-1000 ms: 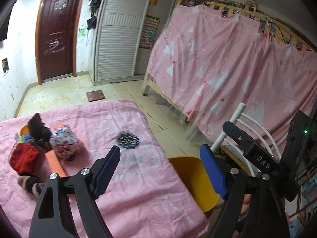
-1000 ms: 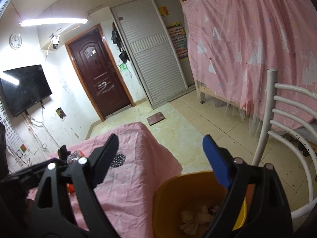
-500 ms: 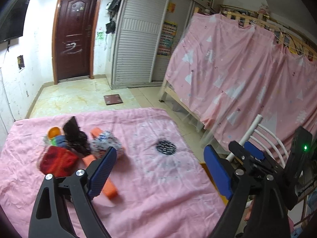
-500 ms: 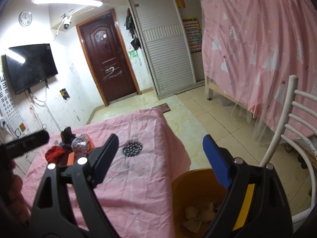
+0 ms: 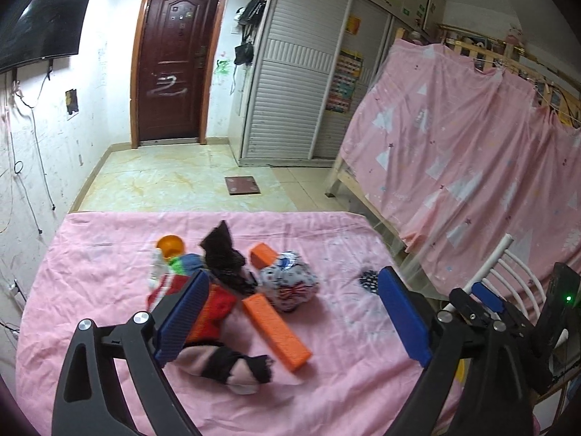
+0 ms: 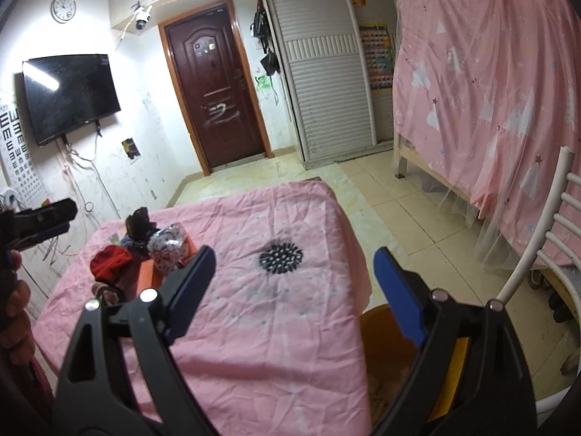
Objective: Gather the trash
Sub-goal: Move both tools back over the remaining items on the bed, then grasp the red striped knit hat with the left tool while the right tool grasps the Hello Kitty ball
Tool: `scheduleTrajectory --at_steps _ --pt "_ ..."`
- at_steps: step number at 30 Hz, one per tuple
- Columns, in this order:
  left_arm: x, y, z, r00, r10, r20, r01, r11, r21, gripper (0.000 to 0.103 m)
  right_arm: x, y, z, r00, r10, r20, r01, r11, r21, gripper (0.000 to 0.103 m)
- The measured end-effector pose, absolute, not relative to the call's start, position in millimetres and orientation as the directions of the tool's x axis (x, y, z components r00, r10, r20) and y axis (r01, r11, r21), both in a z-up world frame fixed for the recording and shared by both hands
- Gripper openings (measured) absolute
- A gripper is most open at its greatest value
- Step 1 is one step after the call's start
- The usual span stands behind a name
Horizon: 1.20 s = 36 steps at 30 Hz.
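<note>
The left tool (image 5: 290, 312) stands wide, its jaws having just been opening, with nothing pressed between its blue pads — it hangs over a heap of trash on the pink-covered table (image 5: 90, 276). In that heap lie an orange block (image 5: 276, 330), a patterned crumpled ball (image 5: 290, 283) touching its far end, a black rag (image 5: 225, 258) beside the ball, a red cloth (image 5: 218, 312) and a striped sock (image 5: 232, 367) nearest the tool. The right tool (image 6: 294, 287) is also wide and empty, over the table's near corner. Just beside that corner, off the table's right edge, stands an orange bin (image 6: 377, 330) — pale scraps show inside it. A black spiky print (image 6: 281, 257) marks the cloth.
</note>
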<state>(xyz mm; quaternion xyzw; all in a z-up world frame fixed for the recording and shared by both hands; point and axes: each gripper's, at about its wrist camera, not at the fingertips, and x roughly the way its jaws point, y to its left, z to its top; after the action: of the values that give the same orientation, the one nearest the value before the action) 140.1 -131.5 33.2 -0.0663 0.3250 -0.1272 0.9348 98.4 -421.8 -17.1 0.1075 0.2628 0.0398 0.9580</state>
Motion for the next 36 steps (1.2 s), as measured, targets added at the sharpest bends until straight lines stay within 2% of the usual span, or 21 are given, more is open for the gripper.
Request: scheduleTrajectory --at_steps 10,19,28,36 --pt "146.5 -99.3 23.9 0.767 -0.217 -0.604 0.135 0.975 -0.179 0.09 116.5 -390.3 -17.3 0.839 0.183 -0.512 -0.081 0.973 0.215 0.085" --pt "161.4 -72.4 -6.5 0.735 -0.149 -0.661 0.08 0.988 -0.135 0.092 136.7 -353.6 -20.7 0.811 0.225 -0.541 -0.149 0.972 0.181 0.085" --pt "173.5 -71.9 -35.7 0.685 -0.18 -0.706 0.136 0.984 -0.119 0.091 157.2 -322.2 -28.1 0.782 0.242 -0.574 -0.191 0.97 0.15 0.088" --pt "182.3 -73.0 -51.6 0.655 -0.228 -0.72 0.164 0.974 -0.159 0.09 169.8 -302.5 -33.4 0.764 0.258 -0.592 -0.226 0.965 0.13 0.089"
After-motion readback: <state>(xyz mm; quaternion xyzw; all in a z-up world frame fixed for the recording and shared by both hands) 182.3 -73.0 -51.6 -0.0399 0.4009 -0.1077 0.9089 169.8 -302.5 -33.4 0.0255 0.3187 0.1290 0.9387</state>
